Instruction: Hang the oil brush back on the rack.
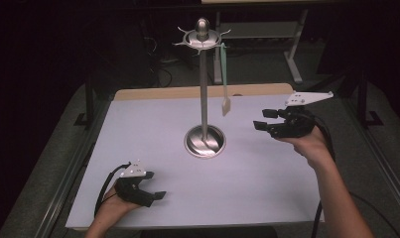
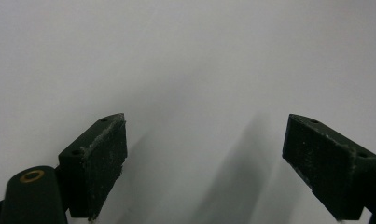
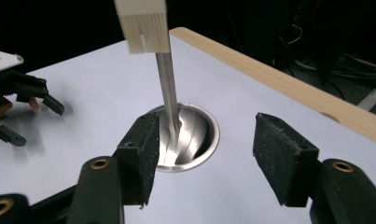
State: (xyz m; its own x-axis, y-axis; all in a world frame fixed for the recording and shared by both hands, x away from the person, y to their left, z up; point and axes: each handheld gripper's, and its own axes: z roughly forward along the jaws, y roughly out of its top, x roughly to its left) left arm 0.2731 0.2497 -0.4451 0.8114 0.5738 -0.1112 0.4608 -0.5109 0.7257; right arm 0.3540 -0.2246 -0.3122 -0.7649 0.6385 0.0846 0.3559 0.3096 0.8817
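A metal stand [image 1: 204,89] with a round base [image 1: 204,141] rises from the middle of the white table [image 1: 237,188]. From a hook at its top [image 1: 202,35] hangs a pale green utensil [image 1: 224,74] with a cream head [image 1: 226,106]. My right gripper [image 1: 263,119] hovers open to the right of the stand, pointing at it. In the right gripper view the cream head [image 3: 144,25] hangs above and ahead of the jaws [image 3: 202,154], with the base [image 3: 190,135] between them farther off. My left gripper [image 1: 155,184] rests open near the front left, over bare table [image 2: 199,70].
The table's wooden far edge [image 1: 197,92] runs behind the stand. Dark floor, cables and a white table frame [image 1: 292,54] lie beyond. A metal rail [image 1: 73,163] borders the table's left side.
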